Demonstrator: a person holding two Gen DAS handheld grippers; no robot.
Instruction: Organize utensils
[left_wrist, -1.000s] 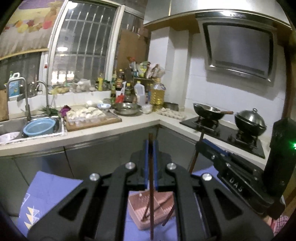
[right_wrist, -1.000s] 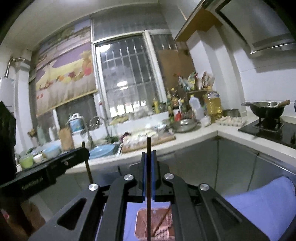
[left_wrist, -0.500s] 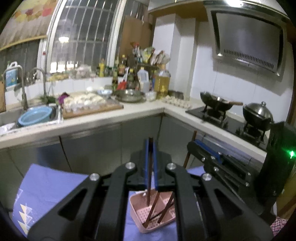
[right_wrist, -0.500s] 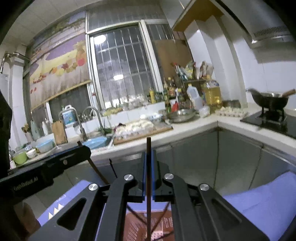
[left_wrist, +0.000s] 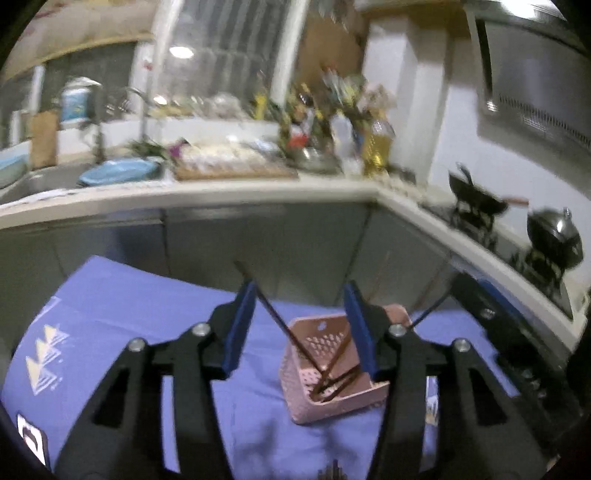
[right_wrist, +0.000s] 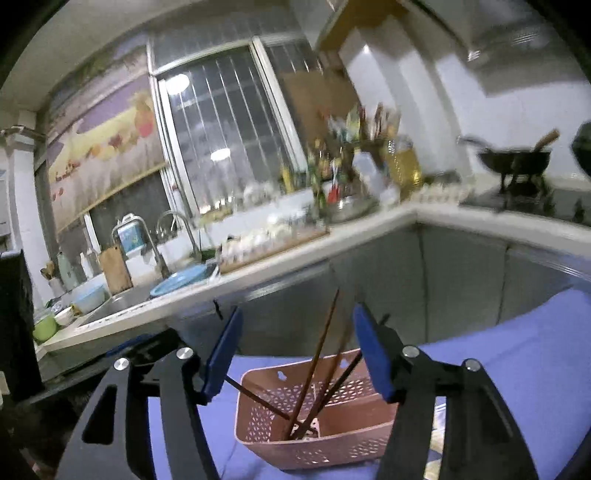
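a blue cloth (right_wrist: 517, 354) is lying under the pink basket (right_wrist: 317, 439), which is sitting at 6 o'clock in the right wrist view with dark chopsticks (right_wrist: 314, 365) leaning inside it. the right gripper (right_wrist: 297, 354) is hovering just above the basket, spread wide and gripping nothing. the left gripper (left_wrist: 299, 328) is doing likewise, jaws wide apart, one chopstick (left_wrist: 273, 314) leaning by its left finger.

My right gripper (right_wrist: 297, 354): jaws spread wide, nothing between them | pink basket (right_wrist: 258, 413) just below on blue cloth (right_wrist: 517, 369) | chopsticks (right_wrist: 314, 369) lean inside the basket, tips splayed upward | left gripper (right_wrist: 140, 350) at left edge, state unclear | sink (right_wrist: 122, 299) and counter (right_wrist: 332, 240) behind, blurred
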